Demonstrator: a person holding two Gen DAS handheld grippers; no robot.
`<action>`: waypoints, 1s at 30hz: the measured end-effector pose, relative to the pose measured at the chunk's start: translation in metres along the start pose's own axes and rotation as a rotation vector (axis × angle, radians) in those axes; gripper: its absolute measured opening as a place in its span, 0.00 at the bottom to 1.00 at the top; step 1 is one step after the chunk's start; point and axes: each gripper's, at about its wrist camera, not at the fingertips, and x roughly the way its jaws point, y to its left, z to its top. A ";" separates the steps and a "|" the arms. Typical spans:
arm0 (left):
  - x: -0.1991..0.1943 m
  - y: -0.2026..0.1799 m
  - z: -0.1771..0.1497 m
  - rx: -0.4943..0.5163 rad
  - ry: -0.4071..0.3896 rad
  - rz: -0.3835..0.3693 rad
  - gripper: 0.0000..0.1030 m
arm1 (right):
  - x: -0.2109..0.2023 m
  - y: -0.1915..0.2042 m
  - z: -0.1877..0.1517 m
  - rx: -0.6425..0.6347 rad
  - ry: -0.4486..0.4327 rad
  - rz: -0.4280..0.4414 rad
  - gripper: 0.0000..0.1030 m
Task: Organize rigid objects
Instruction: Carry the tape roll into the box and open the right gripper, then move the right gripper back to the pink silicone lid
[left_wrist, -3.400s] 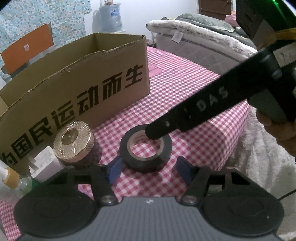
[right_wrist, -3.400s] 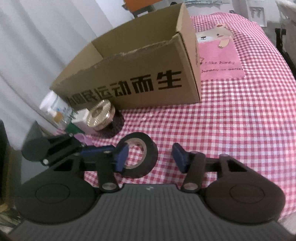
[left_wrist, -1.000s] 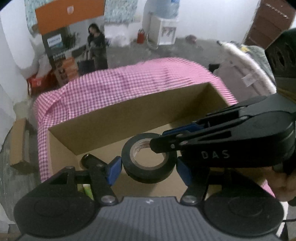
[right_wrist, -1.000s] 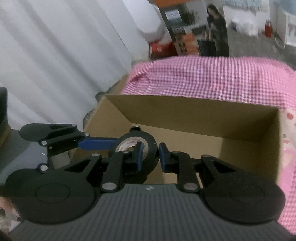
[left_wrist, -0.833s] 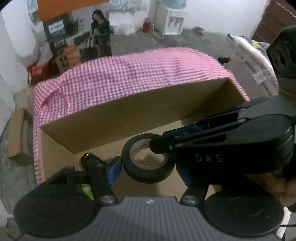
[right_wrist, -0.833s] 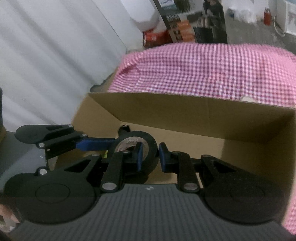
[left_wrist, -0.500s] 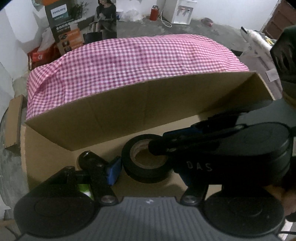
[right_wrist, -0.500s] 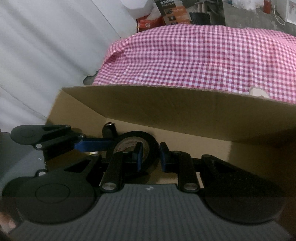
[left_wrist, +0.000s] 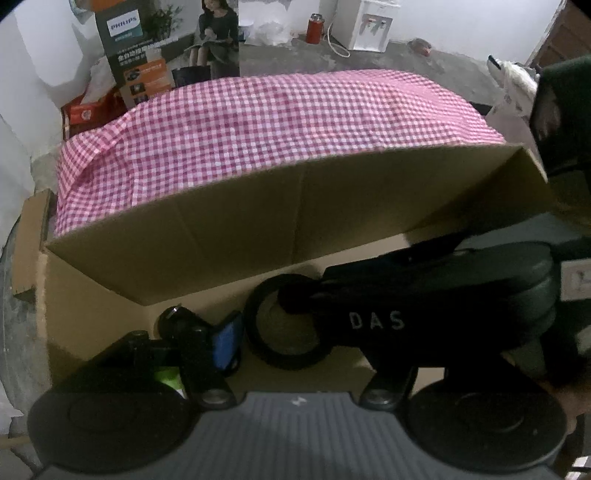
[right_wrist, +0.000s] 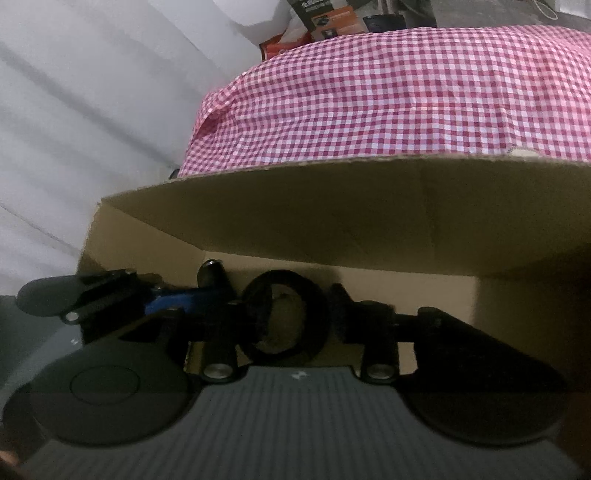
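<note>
1. Step in hand: release of the tape roll (left_wrist: 284, 326) inside the box (left_wrist: 332, 206). The roll lies flat on the box floor, near the front, beside a small dark item (left_wrist: 173, 317) at its left.
2. Right gripper (right_wrist: 291, 317): its jaws have just been opening. In the right wrist view the roll sits between them, with a gap showing at the right finger, so the grip reads as let go; dim light leaves the left contact uncertain.
3. Left gripper (left_wrist: 291, 343): jaws parted about the roll. The blue left pad (left_wrist: 225, 341) stands just beside the roll's wall, seemingly not pressing; the right pad is hidden under the right gripper's finger, which crosses the roll's hole.
4. Box: stands on the checked cloth (left_wrist: 280, 122), its far wall rising above both tools.
5. Next move, as a judgement: both grippers lift straight up, clear of the roll and the box rim, without dragging the roll along, then turn to whatever rigid objects remain outside the box.
</note>
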 end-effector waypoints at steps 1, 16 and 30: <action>-0.004 0.000 0.000 0.002 -0.008 -0.001 0.68 | -0.006 -0.001 -0.002 0.008 -0.006 0.000 0.41; -0.137 -0.006 -0.037 0.034 -0.231 -0.026 0.80 | -0.179 0.013 -0.070 -0.039 -0.281 0.130 0.50; -0.185 -0.038 -0.216 0.055 -0.407 -0.047 0.89 | -0.225 0.020 -0.252 -0.159 -0.363 0.149 0.53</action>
